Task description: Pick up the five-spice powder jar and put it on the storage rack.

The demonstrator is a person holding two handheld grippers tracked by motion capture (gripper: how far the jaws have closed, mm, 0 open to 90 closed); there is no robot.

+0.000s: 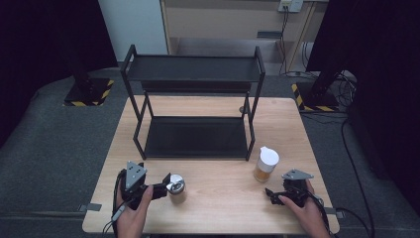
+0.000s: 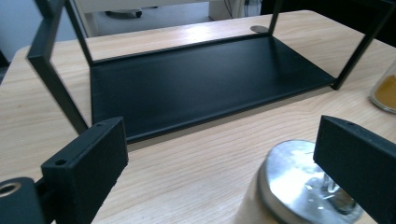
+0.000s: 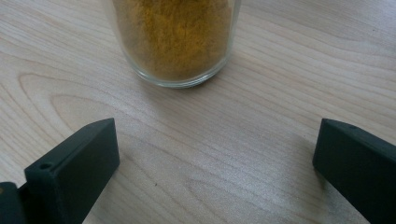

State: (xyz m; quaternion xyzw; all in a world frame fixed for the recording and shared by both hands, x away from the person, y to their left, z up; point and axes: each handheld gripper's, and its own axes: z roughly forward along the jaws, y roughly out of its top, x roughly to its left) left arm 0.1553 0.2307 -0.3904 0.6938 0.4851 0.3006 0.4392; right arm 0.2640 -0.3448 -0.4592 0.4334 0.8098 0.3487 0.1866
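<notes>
High view first: a light wooden table (image 1: 218, 208) with a black two-tier rack (image 1: 194, 106) standing on its far half. On the near half, right of centre, there's a clear glass jar (image 1: 266, 165) with a white lid, holding yellow-orange powder. Near left of centre is a small jar with a shiny metal lid (image 1: 175, 187). The left gripper (image 1: 166, 184) sits right at that metal-lidded jar, and the right gripper (image 1: 270, 194) is just near and right of the glass jar, not touching it.

Left gripper view: the jaws are spread wide, and the silvery lid (image 2: 299, 179) sits low on the right, partly behind the right jaw (can't tell if it's actually touching). The rack's black lower shelf (image 2: 201, 79) is beyond, empty. An edge of the powder jar (image 2: 385, 91) peeks in at far right.

Right gripper view: jaws spread wide over bare wood, and the glass jar (image 3: 175, 39) stands just beyond them, full of that mustard-yellow powder as far up as you can see.
</notes>
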